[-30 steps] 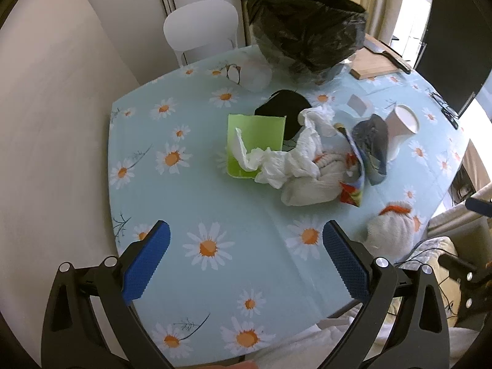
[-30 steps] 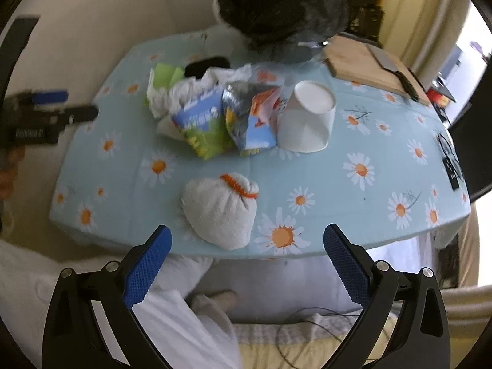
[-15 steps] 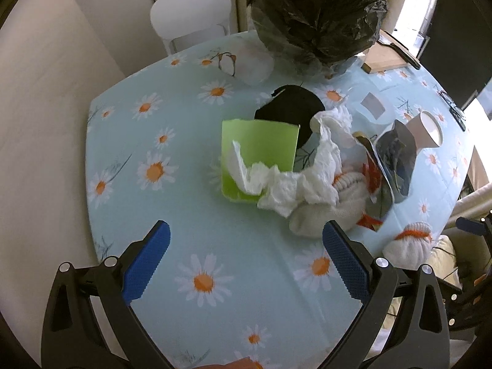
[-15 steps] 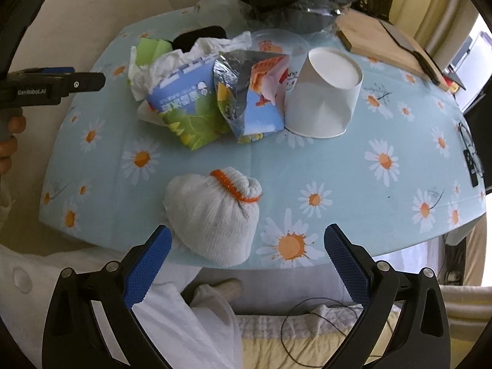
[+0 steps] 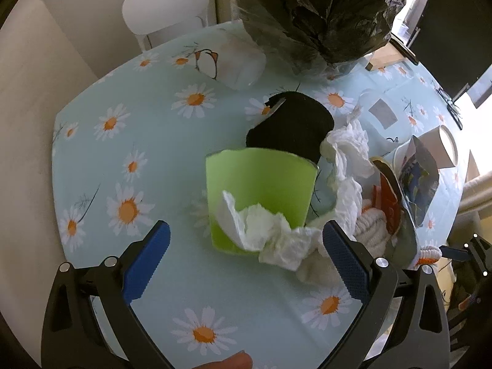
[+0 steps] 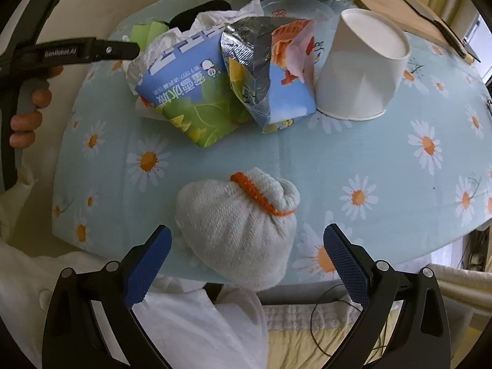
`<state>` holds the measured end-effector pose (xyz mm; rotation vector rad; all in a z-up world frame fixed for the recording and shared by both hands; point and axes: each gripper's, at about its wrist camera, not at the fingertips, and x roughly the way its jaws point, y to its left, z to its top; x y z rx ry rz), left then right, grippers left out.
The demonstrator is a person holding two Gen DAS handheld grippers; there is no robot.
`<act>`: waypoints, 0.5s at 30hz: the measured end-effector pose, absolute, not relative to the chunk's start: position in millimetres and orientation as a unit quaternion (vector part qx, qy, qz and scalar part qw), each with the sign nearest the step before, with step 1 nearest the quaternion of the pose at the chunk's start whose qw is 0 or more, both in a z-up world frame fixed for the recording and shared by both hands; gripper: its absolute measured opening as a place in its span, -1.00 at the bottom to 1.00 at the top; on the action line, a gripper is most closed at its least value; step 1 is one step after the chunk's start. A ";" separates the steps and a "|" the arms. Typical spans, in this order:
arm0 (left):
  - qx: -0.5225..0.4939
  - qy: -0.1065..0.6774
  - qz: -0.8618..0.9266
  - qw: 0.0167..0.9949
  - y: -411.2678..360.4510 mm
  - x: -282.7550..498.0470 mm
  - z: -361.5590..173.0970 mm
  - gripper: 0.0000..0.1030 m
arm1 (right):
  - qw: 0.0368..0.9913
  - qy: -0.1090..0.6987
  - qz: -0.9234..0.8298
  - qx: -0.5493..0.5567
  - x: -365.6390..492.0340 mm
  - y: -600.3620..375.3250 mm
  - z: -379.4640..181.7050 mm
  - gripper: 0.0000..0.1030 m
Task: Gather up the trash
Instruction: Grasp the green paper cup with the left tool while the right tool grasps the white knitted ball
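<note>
A pile of trash lies on the daisy tablecloth. In the left wrist view my left gripper is open just in front of a green paper piece and crumpled white tissue. A black cloth lies behind them. In the right wrist view my right gripper is open around the near end of a balled white sock with orange trim at the table's front edge. Behind it lie a blue-green carton, a foil snack bag and an upturned white paper cup.
A black trash bag stands at the far side of the table, with a wooden cutting board and knife beside it. A clear plastic lid lies near a white chair. A wall runs along the left.
Both grippers have moved forward toward the table. The left has closed in on the green paper and tissue; the right has closed in on the white sock. Both stayed open.
</note>
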<state>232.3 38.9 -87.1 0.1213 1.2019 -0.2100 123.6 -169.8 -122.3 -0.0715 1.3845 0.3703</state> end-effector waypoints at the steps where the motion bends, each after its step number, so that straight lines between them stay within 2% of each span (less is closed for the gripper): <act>1: 0.058 0.566 -0.102 0.816 38.7 234.9 -88.2 0.89 | 0.753 0.635 0.168 -0.034 124.4 -168.9 -124.4 0.83; 7: 0.064 0.581 -0.122 0.802 35.1 251.0 -101.4 0.88 | 0.746 0.648 0.144 -0.043 129.4 -166.5 -136.2 0.80; 8: 0.057 0.582 -0.125 0.801 35.8 253.8 -103.1 0.88 | 0.744 0.651 0.142 -0.045 135.4 -165.4 -137.9 0.70; 9: 0.052 0.582 -0.126 0.802 36.2 255.2 -103.4 0.88 | 0.740 0.656 0.143 -0.040 136.6 -165.1 -139.8 0.44; 11: 0.048 0.584 -0.129 0.800 37.0 259.0 -104.6 0.73 | 0.735 0.662 0.146 -0.029 135.8 -165.6 -143.5 0.28; 12: 0.047 0.583 -0.129 0.801 37.7 261.4 -104.7 0.55 | 0.731 0.666 0.149 -0.020 137.2 -165.7 -145.8 0.14; 13: 0.046 0.584 -0.128 0.801 38.3 263.2 -104.6 0.39 | 0.730 0.666 0.152 -0.014 136.1 -167.2 -148.3 0.09; 15: 0.035 0.586 -0.129 0.800 41.1 266.0 -103.6 0.37 | 0.730 0.665 0.157 -0.009 138.1 -168.3 -147.8 -0.05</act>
